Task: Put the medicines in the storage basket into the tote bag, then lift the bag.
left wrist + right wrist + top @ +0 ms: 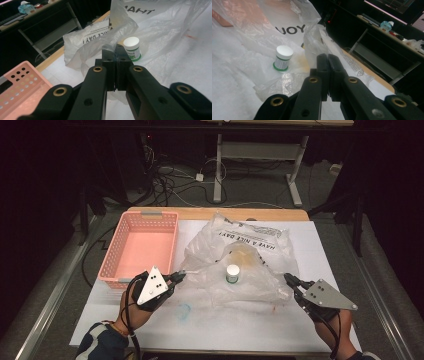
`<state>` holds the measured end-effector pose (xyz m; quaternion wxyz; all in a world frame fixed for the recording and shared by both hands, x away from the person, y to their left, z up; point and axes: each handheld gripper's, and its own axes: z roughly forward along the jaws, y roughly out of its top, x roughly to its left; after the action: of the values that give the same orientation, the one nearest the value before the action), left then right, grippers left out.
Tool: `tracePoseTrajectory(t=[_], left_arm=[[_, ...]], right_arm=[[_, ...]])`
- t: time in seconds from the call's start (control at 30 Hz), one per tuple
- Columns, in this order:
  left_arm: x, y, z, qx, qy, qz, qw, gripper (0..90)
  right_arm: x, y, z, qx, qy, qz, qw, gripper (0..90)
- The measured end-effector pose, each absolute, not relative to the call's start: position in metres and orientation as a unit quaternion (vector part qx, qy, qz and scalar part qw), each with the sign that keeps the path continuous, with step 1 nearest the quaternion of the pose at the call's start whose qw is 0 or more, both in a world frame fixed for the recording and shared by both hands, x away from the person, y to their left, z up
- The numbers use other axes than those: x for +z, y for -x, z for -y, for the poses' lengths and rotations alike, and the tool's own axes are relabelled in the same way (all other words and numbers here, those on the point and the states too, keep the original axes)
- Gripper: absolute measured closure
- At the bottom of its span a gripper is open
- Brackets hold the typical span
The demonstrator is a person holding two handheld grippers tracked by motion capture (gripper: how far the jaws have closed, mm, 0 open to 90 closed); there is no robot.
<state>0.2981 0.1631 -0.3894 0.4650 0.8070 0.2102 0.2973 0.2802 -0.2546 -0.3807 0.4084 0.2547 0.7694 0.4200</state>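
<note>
A clear plastic bag (pixel 250 245) printed "HAVE A NICE DAY!" lies crumpled on the white table cover. A small jar (pixel 232 273) with a white cap and green label stands upright on the bag's film, between the two grippers. My left gripper (pixel 180 276) is shut on the bag's left edge; its jaws pinch a fold of film (pixel 110 46), with the jar (pixel 131 48) just beyond. My right gripper (pixel 289 278) is shut on the bag's right edge, and film (pixel 313 42) rises from its closed jaws. The jar (pixel 283 58) sits to their left.
A pink perforated basket (pixel 114 251) stands empty at the left of the table, close to my left gripper. A small bluish scrap (pixel 183 311) lies on the cover near the front edge. Desks, cables and table legs fill the dark floor beyond.
</note>
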Motion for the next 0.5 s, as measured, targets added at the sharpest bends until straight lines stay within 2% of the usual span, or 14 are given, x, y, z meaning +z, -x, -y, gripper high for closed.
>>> tracePoseTrajectory(t=[0.5], left_arm=[[-0.379,-0.298,-0.164,0.312,-0.799,-0.212,0.468,86.3]], right_arm=[[-0.367,-0.290,0.258,0.425,-0.246,-0.761,0.424,89.7]])
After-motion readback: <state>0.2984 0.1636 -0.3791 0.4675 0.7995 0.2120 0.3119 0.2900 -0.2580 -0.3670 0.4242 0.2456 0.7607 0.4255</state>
